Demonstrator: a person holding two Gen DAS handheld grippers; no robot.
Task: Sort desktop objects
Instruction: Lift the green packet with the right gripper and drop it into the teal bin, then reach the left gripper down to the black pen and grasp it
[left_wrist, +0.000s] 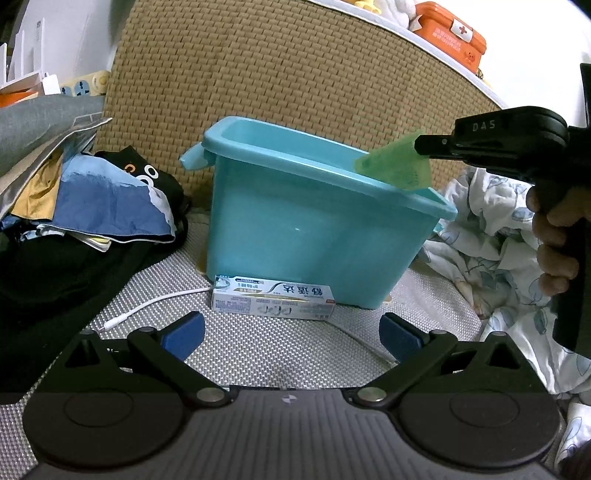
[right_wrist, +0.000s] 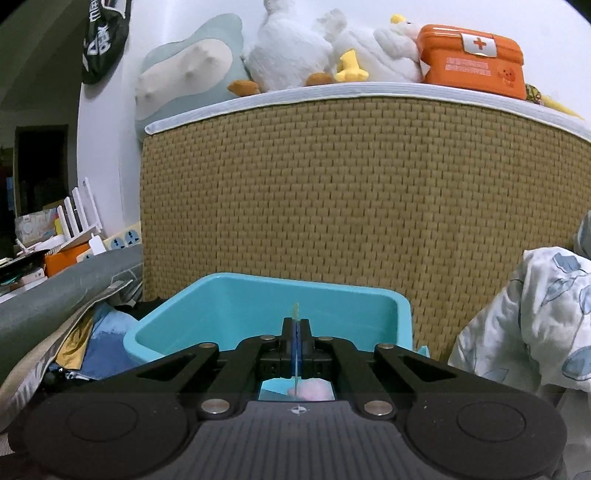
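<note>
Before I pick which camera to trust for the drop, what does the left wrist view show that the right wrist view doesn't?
Only the left wrist view shows the toothpaste box and white cable in front of the bin, the open left gripper, and the green sheet side-on over the rim.

Only the right wrist view shows the bin's inside, something pink low in it, and the plush toys.

Both show the teal bin, the right gripper shut on the sheet, and the orange first-aid case.

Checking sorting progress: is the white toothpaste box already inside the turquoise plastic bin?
No, the white toothpaste box lies on the woven mat in front of the turquoise plastic bin, outside it.
</note>
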